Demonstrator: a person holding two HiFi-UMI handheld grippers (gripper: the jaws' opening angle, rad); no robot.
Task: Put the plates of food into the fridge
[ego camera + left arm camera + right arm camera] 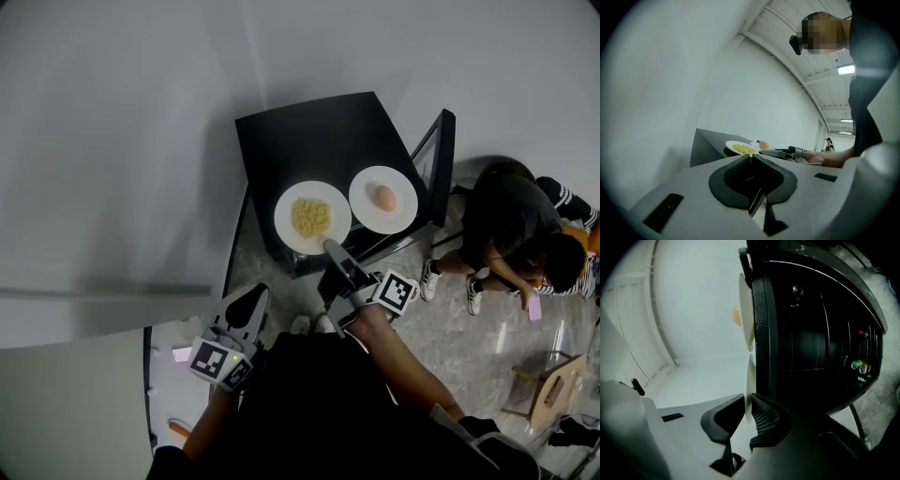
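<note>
R jaws clamped on near rim, yellow-food plate (pixel 285 214) — L jaws closed, empty

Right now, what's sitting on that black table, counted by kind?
White plates: 2, the plate of yellow food and the plate of round tan food
Yellow food heaps: 1
Round tan food items: 1
Total: 4

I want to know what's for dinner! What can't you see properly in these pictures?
Round orange food, far plate: too small in head view; plate rim hides most in right gripper view.
Black cabinet inside: too dark, right gripper view.
Yellow food, near plate: noodles or rice? Too small, head view.
Crouching person: pink thing in hand, too small.
</note>
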